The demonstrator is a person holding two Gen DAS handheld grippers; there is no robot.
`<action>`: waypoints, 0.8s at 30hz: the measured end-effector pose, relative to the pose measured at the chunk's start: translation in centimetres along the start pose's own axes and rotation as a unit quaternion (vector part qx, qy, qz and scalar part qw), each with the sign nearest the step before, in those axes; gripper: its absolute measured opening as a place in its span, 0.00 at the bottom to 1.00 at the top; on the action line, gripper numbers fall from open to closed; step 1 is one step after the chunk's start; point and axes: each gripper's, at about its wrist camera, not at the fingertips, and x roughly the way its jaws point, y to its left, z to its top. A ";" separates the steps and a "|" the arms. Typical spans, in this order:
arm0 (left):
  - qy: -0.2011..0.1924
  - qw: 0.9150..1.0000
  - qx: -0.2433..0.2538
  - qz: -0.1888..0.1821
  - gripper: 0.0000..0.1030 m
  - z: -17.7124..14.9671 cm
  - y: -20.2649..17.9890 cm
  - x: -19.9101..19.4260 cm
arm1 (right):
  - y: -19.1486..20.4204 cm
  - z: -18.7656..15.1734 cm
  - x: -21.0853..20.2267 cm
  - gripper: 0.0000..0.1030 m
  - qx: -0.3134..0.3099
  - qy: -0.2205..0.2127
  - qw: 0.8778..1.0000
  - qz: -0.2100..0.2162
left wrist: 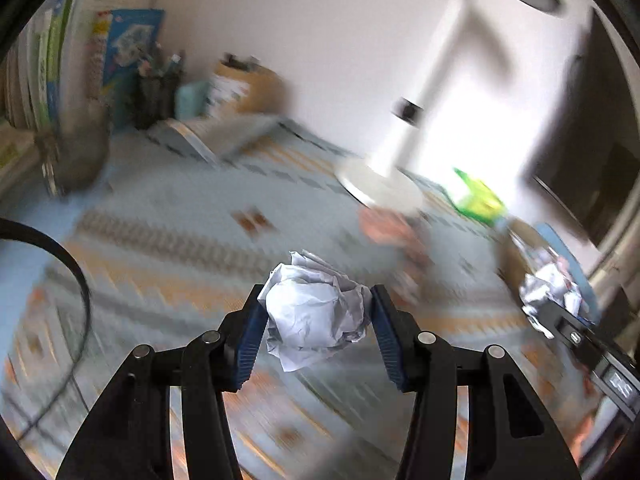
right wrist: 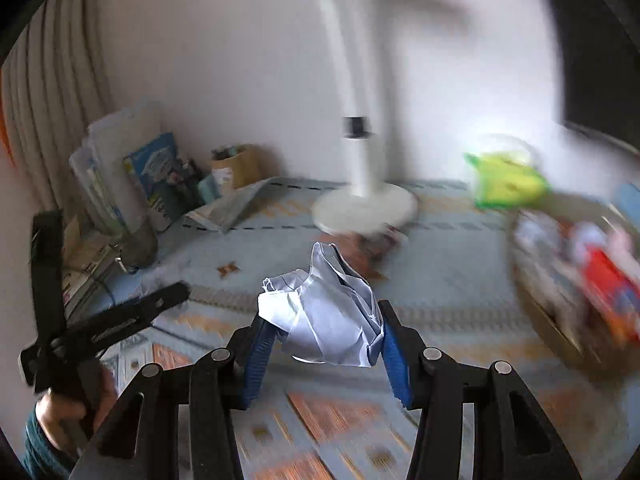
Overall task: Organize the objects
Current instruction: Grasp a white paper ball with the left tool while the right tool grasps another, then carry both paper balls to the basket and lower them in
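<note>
My left gripper (left wrist: 318, 300) is shut on a crumpled white paper ball (left wrist: 316, 320), its blue pads (left wrist: 252, 332) pressing both sides, and it is lifted above the patterned tablecloth (left wrist: 168, 240). My right gripper (right wrist: 324, 316) is shut the same way on a second crumpled white paper ball (right wrist: 332, 316). In the left wrist view that second ball (left wrist: 546, 288) shows at the far right, close to a box. In the right wrist view a hand (right wrist: 60, 412) holds the left tool's black frame (right wrist: 120, 324) at the lower left. Both views are motion-blurred.
A white desk lamp stands on its round base (left wrist: 380, 188) (right wrist: 364, 204) at the back. A green object (right wrist: 508, 180) lies beside it. A box of mixed items (right wrist: 560, 280) is at the right. Books (left wrist: 52, 60), a pen holder (left wrist: 156, 92) and a black cable (left wrist: 76, 272) sit at the left.
</note>
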 end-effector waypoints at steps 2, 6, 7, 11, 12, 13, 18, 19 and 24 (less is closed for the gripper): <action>0.010 1.000 0.011 -0.015 0.47 -2.2 -1.7 -0.7 | -2.1 -2.3 -1.3 0.48 0.019 0.011 0.999 -0.023; 0.030 0.998 0.038 -0.031 0.47 -6.1 -4.8 -1.9 | -5.2 -5.8 -2.1 0.48 0.065 0.051 0.997 -0.012; 0.033 0.998 0.046 -0.030 0.47 -6.8 -5.3 -2.1 | -5.9 -6.5 -2.2 0.48 0.075 0.057 0.995 -0.011; 0.039 0.997 0.060 -0.018 0.47 -8.6 -6.3 -2.3 | -7.3 -8.2 -1.6 0.49 0.089 0.081 0.993 -0.008; 0.045 0.997 0.060 -0.014 0.47 -9.0 -6.3 -2.1 | -7.6 -8.5 -1.5 0.49 0.094 0.083 0.992 -0.006; 0.048 0.997 0.060 -0.013 0.47 -9.2 -6.3 -1.9 | -7.8 -8.7 -1.5 0.49 0.098 0.085 0.992 0.003; 0.052 0.996 0.069 -0.007 0.47 -10.1 -6.5 -2.0 | -7.9 -9.4 -2.7 0.80 0.073 0.083 0.994 0.008; 0.053 0.996 0.071 -0.008 0.47 -10.2 -6.5 -1.9 | -8.0 -9.7 -3.1 0.83 0.068 0.080 0.994 0.001; 0.051 0.996 0.077 -0.001 0.48 -10.3 -6.8 -1.4 | -8.6 -10.4 -3.4 0.87 0.074 0.085 0.994 0.006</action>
